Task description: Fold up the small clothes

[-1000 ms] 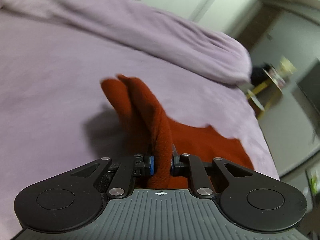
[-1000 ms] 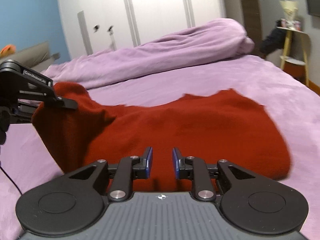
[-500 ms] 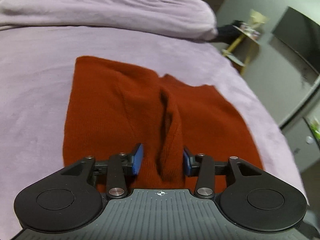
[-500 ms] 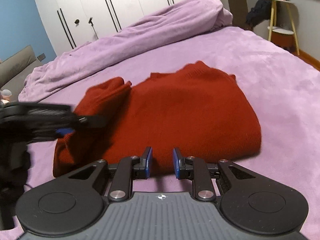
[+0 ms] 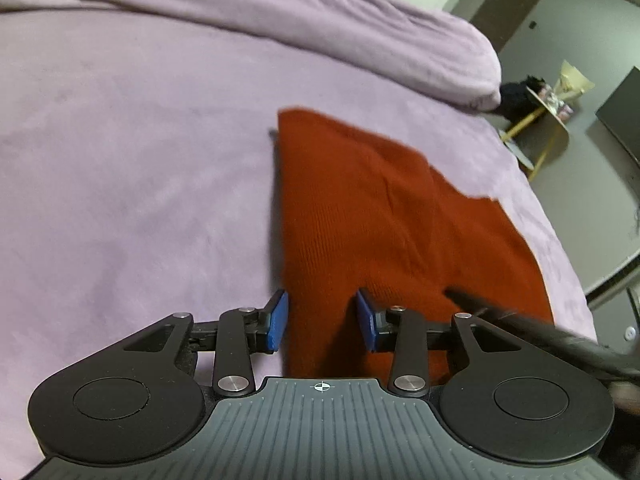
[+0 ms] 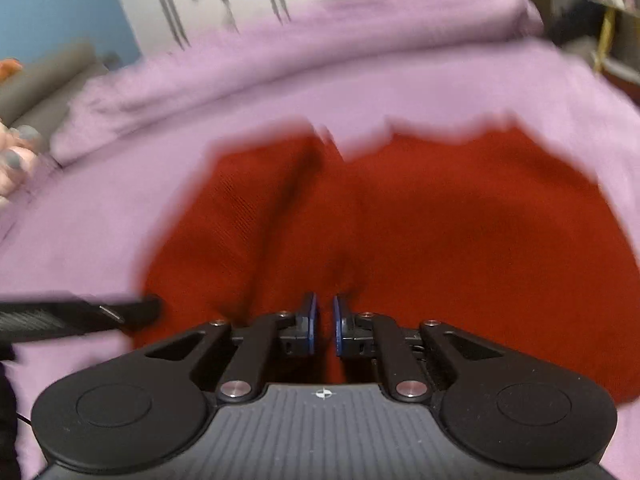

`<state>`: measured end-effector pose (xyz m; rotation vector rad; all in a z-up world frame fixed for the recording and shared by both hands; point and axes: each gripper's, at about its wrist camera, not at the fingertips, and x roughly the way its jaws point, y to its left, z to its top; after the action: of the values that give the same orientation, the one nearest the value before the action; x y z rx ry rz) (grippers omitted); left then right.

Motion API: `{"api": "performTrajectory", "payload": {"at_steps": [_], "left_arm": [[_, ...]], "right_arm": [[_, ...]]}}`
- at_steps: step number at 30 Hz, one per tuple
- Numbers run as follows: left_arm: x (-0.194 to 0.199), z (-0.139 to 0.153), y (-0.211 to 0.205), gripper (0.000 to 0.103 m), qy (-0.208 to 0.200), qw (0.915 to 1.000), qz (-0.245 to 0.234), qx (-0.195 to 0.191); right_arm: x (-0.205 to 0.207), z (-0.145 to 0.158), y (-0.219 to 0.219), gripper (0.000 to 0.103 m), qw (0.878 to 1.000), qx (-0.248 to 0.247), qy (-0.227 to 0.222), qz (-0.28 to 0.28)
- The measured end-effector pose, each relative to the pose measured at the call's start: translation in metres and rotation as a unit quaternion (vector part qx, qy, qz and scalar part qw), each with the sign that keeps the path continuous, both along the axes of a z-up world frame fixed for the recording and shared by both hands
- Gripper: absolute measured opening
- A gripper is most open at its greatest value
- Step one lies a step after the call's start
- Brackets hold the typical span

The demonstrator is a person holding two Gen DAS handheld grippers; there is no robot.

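Left of the garment point(image 5: 360, 216) edge, bare bedspread point(image 5: 132, 184) (roomy).

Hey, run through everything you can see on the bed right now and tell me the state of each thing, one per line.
Red sweater: lying flat on the bed, partly folded, one side laid over the middle.
Left tool: jaws apart and closing, sweater edge between the pads, not pinched.
Right tool: jaws nearly together and closing, red fabric in the narrow gap.
Purple duvet: bunched along the far side.
Bed cover: spread smooth.
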<state>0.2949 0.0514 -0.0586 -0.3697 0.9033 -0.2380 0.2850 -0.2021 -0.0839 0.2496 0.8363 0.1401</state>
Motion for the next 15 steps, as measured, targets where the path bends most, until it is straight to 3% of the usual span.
{"api": "performTrajectory", "payload": {"at_steps": [2,4,5,7,10,12,15], "left_arm": [[0.003,-0.006,-0.006,0.045,0.005,1.0,-0.006,-0.003],[0.006,-0.008,-0.008,0.05,0.004,0.9999,-0.012,0.001],[0.004,-0.007,-0.006,0.05,0.002,0.9999,-0.014,0.003],[0.005,-0.008,-0.004,0.05,0.005,0.9999,-0.011,-0.005],[0.005,-0.009,-0.005,0.051,0.004,0.9999,-0.008,-0.007],[0.006,-0.009,-0.009,0.051,0.004,1.0,-0.007,-0.004],[0.007,-0.008,-0.01,0.051,0.007,0.9999,-0.009,-0.002]], "right_arm": [[-0.001,0.009,-0.018,0.009,0.998,0.051,0.006,-0.022],[-0.004,0.022,-0.035,0.021,0.994,0.092,-0.024,-0.048],[-0.002,0.024,-0.039,0.04,0.993,0.103,-0.029,-0.055],[0.012,0.02,-0.045,0.064,0.99,0.129,-0.017,-0.062],[0.045,-0.002,-0.047,0.065,0.979,0.195,0.038,-0.053],[0.054,-0.006,-0.044,0.065,0.971,0.233,0.041,-0.044],[0.065,0.001,-0.028,0.062,0.974,0.224,0.031,-0.027]]}}
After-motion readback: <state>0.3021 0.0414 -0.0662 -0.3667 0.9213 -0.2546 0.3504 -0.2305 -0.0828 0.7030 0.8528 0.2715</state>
